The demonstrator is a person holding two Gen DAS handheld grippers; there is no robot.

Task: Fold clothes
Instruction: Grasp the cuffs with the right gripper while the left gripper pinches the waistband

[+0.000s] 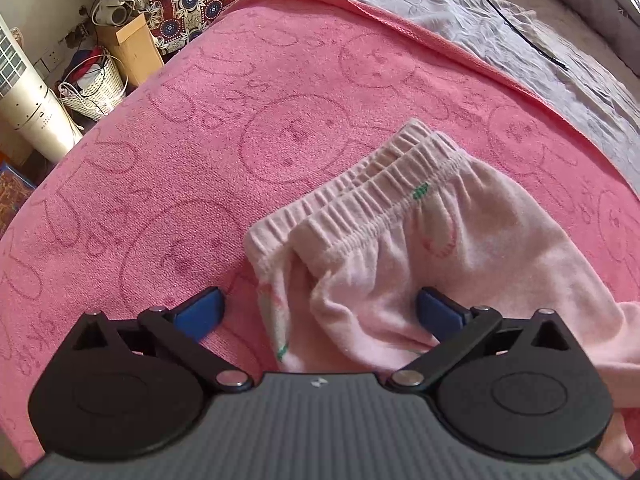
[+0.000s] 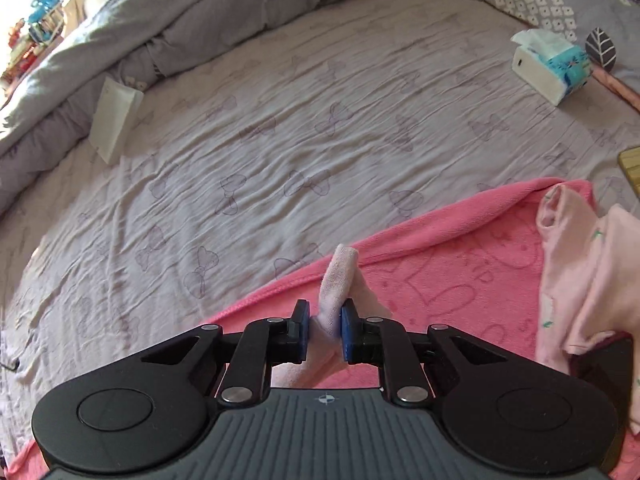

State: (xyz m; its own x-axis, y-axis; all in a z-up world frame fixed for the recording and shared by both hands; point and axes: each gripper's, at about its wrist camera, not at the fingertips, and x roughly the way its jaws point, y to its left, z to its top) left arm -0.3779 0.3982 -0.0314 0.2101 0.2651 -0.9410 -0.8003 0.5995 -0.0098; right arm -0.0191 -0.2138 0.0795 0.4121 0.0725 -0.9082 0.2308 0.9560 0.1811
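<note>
Pale pink trousers (image 1: 400,240) with an elastic waistband lie on a pink towel (image 1: 180,140) spread over the bed. My left gripper (image 1: 320,300) hovers over the trousers' near part, open wide, with one blue pad over the towel and the other over the cloth. In the right wrist view, my right gripper (image 2: 325,320) is shut on a narrow end of pale pink cloth (image 2: 338,276) that sticks up between the pads, near the towel's edge (image 2: 440,240). More pale pink garment (image 2: 580,272) lies to the right on the towel.
Grey wrinkled bed sheet (image 2: 280,140) stretches beyond the towel. A tissue pack (image 2: 556,68), a white box (image 2: 114,120) and a rolled duvet (image 2: 160,20) lie on it. A black cable (image 1: 520,28) crosses the sheet. A basket (image 1: 96,88) stands beside the bed.
</note>
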